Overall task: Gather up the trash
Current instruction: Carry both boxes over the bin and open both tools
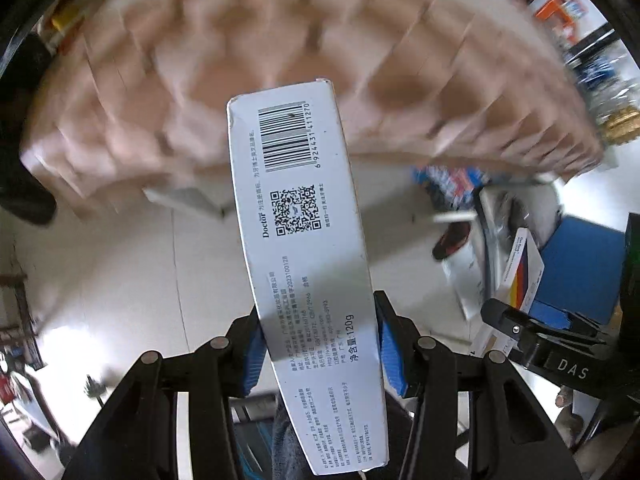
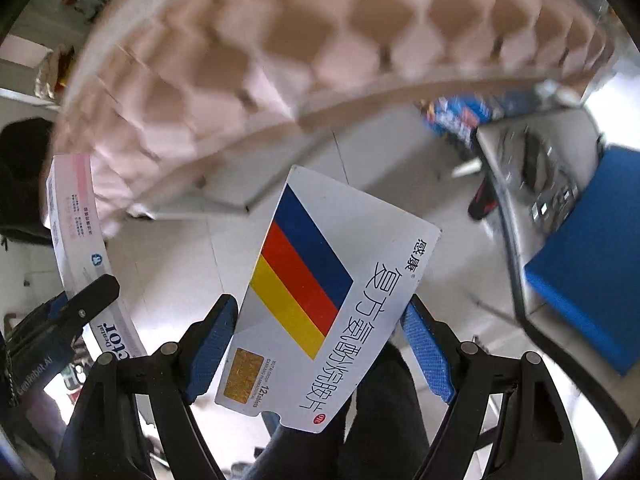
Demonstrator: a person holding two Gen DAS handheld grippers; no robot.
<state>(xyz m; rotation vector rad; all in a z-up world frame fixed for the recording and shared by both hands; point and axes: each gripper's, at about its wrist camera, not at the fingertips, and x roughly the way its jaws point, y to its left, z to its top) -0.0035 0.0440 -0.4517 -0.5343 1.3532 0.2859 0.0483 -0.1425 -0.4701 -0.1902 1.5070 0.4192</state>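
Note:
A long white toothpaste box with a barcode and a QR code stands up between the blue pads of my left gripper, which is shut on its lower part. In the right wrist view, a flat white medicine box with blue, red and yellow stripes is clamped by its edges in my right gripper. Each view also catches the other gripper at its side: the medicine box at the right, the toothpaste box at the left. Both grippers point down at the floor.
A blurred pink tufted upholstered piece fills the top of both views. Below it lies white tiled floor. At the right stand a grey container and a blue flat-topped object. A black and red slipper lies on the floor. Dark trouser legs are below.

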